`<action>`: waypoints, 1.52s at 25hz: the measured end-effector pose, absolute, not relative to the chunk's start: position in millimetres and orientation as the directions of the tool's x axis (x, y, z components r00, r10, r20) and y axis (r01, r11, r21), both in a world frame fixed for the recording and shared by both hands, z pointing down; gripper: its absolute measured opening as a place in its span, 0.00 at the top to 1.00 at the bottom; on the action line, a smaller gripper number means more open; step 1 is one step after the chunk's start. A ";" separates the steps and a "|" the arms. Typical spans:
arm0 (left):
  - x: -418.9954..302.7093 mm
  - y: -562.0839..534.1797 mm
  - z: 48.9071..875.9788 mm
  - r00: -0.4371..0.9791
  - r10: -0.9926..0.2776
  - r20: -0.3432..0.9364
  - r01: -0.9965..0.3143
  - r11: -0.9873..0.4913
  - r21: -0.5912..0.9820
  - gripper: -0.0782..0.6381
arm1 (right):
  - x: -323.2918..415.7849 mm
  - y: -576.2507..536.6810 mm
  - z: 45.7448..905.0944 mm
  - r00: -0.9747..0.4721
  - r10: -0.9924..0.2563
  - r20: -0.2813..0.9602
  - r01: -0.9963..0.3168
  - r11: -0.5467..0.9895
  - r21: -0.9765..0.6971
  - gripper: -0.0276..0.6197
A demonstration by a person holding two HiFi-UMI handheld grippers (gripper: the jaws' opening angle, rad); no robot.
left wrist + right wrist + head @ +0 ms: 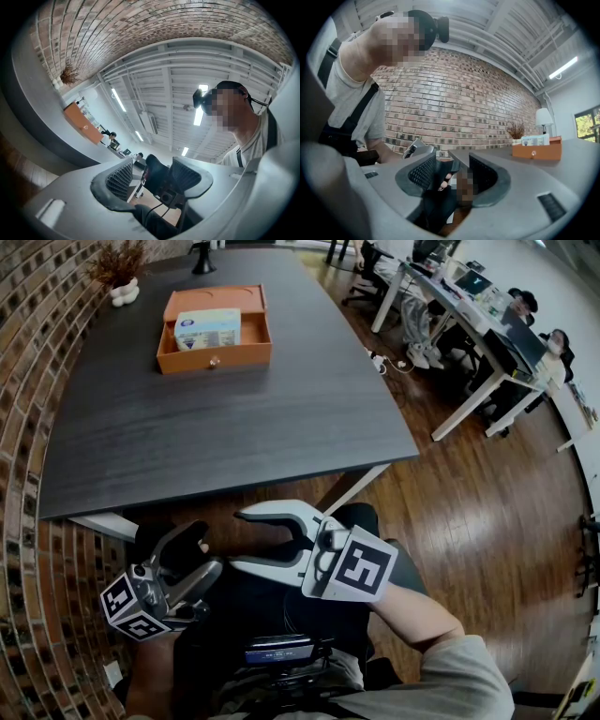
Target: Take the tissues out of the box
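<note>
- The dark table stands along a brick wall, and its top is mostly bare.
- An orange box sits open at the far part of the table, with the pack of tissues lying inside it.
- A dried plant in a white vase stands in the far corner by the wall.
- A wooden floor lies to the right, with white desks where people sit.
- The left gripper is low over the person's lap, below the near table edge, its jaws apart and empty.
- The right gripper is beside it, its jaws also spread and holding nothing.
- Both are well apart from the box.
</note>
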State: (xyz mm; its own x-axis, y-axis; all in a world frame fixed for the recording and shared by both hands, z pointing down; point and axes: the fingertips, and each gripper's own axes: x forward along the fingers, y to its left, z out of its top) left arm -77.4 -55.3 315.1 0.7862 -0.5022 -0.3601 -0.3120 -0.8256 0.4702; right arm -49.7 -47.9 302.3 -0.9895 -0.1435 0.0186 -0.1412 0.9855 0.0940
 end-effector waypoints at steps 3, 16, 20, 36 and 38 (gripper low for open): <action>-77.4 -55.3 315.0 0.786 -0.502 -0.361 -0.311 -0.826 0.470 0.53 | -50.1 -47.9 302.8 -0.990 -0.143 0.019 -0.140 0.985 0.098 0.62; -78.1 -55.1 315.1 0.786 -0.502 -0.361 -0.310 -0.826 0.472 0.53 | -49.5 -49.1 303.1 -0.988 -0.150 0.023 -0.147 0.985 0.094 0.62; -78.2 -54.9 314.4 0.785 -0.501 -0.363 -0.309 -0.826 0.471 0.53 | -49.6 -49.0 303.2 -0.988 -0.150 0.026 -0.147 0.984 0.100 0.62; -78.2 -54.7 314.3 0.785 -0.501 -0.365 -0.312 -0.828 0.467 0.55 | -49.7 -48.4 302.6 -0.988 -0.151 0.023 -0.148 0.983 0.105 0.62; -78.4 -54.7 314.1 0.785 -0.501 -0.365 -0.312 -0.828 0.467 0.55 | -49.9 -48.1 302.7 -0.988 -0.151 0.025 -0.147 0.983 0.105 0.62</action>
